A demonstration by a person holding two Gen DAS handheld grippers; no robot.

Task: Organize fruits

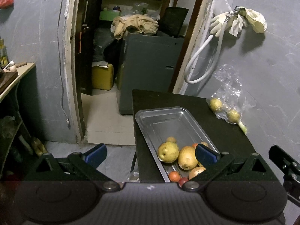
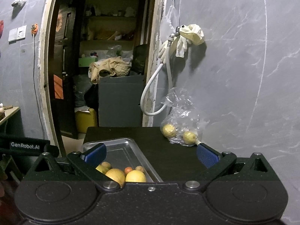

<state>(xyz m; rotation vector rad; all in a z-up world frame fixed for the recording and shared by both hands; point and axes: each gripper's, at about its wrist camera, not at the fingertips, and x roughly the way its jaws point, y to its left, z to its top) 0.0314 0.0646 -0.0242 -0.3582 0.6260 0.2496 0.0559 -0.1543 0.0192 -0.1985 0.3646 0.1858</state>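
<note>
Fruits still to be sorted, two yellow round ones (image 2: 169,130) inside a crumpled clear plastic bag (image 2: 182,120), lie at the black table's (image 2: 168,159) far right, well apart from the shallow steel tray (image 1: 161,116) holding pears and small oranges (image 1: 174,175). Both claws, left gripper (image 1: 150,154) and right gripper (image 2: 151,153), gape wide and empty (nothing between the blue pads). I would judge the right one should reach far right, enter the bag's mouth and close on fruit, not film.

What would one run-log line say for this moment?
left gripper: open, empty | right gripper: open, empty | tray: several fruits | bag: two fruits left

black table (image 1: 150,101) | metal tray (image 1: 146,116) near edge | plastic bag (image 1: 227,101) far right corner
</note>
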